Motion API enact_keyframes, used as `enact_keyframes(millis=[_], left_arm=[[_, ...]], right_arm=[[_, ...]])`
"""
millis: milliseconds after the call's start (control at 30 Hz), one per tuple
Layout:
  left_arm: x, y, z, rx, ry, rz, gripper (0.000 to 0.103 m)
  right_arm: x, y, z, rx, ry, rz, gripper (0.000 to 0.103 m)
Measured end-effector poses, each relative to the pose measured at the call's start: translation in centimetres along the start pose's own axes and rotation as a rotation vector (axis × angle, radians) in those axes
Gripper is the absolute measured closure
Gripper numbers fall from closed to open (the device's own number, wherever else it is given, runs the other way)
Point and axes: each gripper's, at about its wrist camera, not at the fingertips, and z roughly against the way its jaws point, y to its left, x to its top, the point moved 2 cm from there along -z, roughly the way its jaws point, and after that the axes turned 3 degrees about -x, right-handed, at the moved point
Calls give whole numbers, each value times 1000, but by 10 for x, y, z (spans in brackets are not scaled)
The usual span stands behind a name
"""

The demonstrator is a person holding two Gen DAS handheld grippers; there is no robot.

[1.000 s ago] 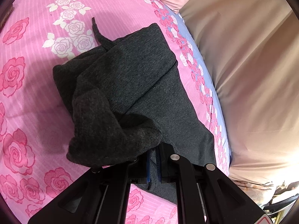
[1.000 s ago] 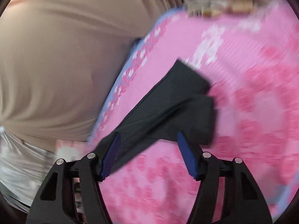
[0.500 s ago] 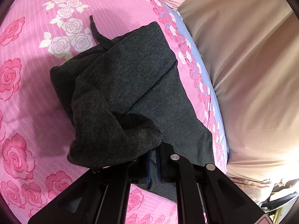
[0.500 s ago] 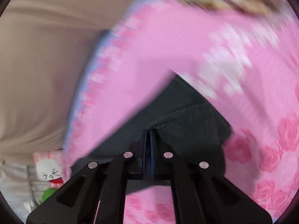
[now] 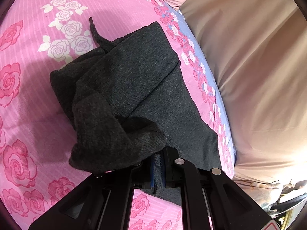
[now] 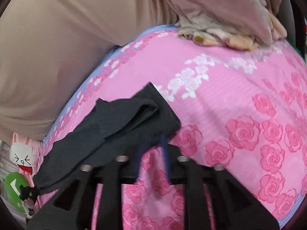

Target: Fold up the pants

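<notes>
Left wrist view: the left gripper [image 5: 157, 169] has its black fingers with blue pads [image 5: 152, 172] drawn close together, clamped on a fold of the dark grey knitted pants [image 5: 124, 88]. A ribbed cuff drapes over the left finger. The pants lie bunched and partly folded on the pink rose-patterned bedsheet [image 5: 34, 88], near its blue-edged border, with a beige satin cover [image 5: 259, 76] beyond that edge.

Right wrist view: the right gripper [image 6: 152, 153] is blurred, its jaws opening, the blue pads [image 6: 165, 153] standing a moderate gap apart. Only pink sheet shows between them; the pad tips reach the near edge of the dark pants [image 6: 119, 122], but whether they touch the cloth I cannot tell. The pants stretch from the pads toward the lower left, along the sheet's [image 6: 239, 99] border. A pale pink blanket [image 6: 220, 9] is heaped at the far end.
</notes>
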Motion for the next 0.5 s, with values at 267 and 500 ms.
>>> enact_keyframes(millis=[267, 500], left_arm=[[-5, -2, 2, 14, -2, 1, 94], [-31, -40, 14, 239, -96, -212, 94]], right_arm=[[-13, 54, -24, -266, -7, 497, 37], [-8, 65, -46, -220, 41, 542, 99]])
